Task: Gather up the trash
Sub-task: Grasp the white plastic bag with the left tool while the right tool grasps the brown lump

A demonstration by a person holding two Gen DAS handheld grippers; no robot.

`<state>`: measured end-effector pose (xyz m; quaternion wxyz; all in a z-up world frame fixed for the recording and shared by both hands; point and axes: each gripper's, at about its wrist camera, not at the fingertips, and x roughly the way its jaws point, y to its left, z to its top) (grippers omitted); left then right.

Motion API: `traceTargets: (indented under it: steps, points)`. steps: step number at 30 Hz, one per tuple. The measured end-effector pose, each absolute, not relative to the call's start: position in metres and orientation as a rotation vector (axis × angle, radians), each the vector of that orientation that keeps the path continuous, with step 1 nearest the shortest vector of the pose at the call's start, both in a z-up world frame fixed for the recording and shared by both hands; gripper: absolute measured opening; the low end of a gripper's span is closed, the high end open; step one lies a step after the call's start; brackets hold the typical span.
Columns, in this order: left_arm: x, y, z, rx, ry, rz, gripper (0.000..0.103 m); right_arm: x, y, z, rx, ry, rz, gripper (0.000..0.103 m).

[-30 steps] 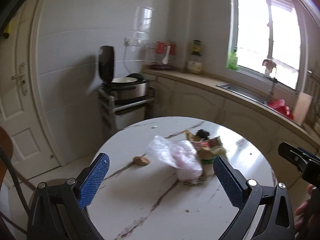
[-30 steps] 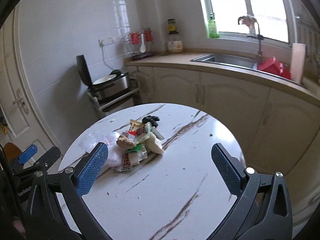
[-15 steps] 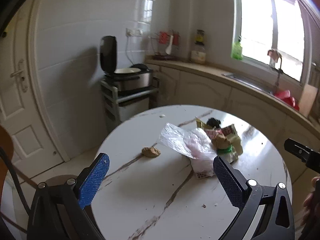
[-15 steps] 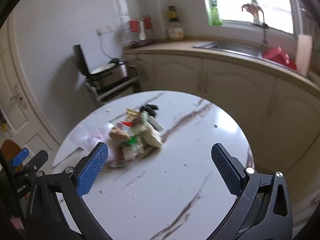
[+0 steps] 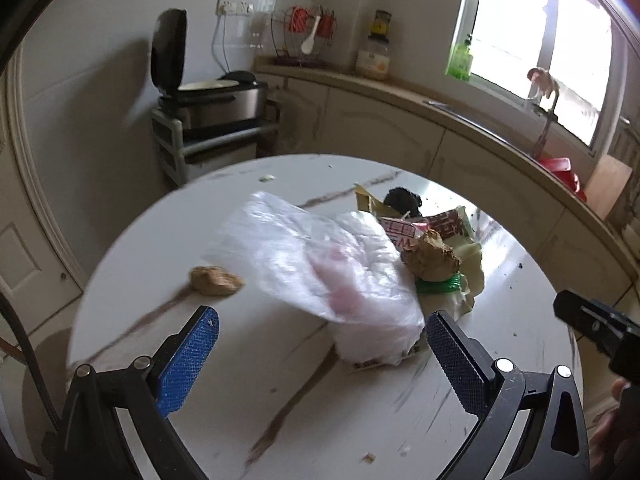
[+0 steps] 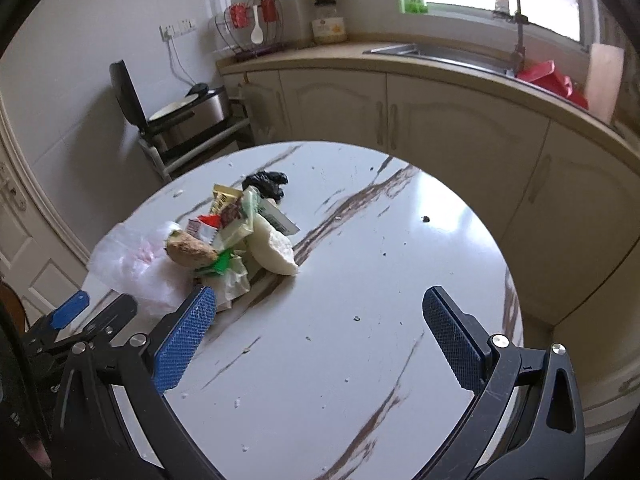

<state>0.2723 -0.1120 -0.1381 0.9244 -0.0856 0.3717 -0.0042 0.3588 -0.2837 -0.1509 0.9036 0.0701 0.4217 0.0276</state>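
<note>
Two tools are seen spread wide and empty above the round marble bench (image 6: 360, 360). The trash pile (image 5: 432, 248) lies heaped near the bench's middle, directly ahead of the left tool (image 5: 320, 354), whose right finger is almost level with the clear plastic bag (image 5: 328, 272). From the right tool (image 6: 320, 340) the pile (image 6: 232, 240) lies forward and to the left, so the left tool is judged nearer. A brown lump (image 5: 216, 280) sits apart, left of the bag. What lies under the bag is hidden, and the wrappers are blurred.
</note>
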Motion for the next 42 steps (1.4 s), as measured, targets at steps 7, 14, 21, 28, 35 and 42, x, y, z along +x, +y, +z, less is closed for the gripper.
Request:
traceTargets:
  steps: [7,14,21,28,35,42]
  points:
    - [0.32,-0.104,-0.142,-0.153,0.78,0.008,0.1,0.378,-0.283,-0.168,0.149,0.907,0.081,0.103]
    - [0.357,-0.079,-0.15,-0.216,0.801,-0.094,0.049,0.394,-0.269,-0.175,0.138,0.921,0.131,0.103]
    - [0.348,-0.044,-0.157,-0.223,0.785,-0.116,0.043,0.399,-0.262,-0.18,0.145,0.938,0.158,0.103]
    - [0.32,-0.017,-0.162,-0.201,0.789,-0.087,0.043,0.398,-0.245,-0.187,0.142,0.966,0.209,0.103]
    - [0.305,-0.02,-0.156,-0.176,0.768,-0.076,0.043,0.407,-0.224,-0.208,0.12,0.993,0.217,0.097]
    - [0.274,-0.039,-0.151,-0.154,0.75,-0.065,0.043,0.421,-0.217,-0.22,0.178,1.001,0.23,0.075]
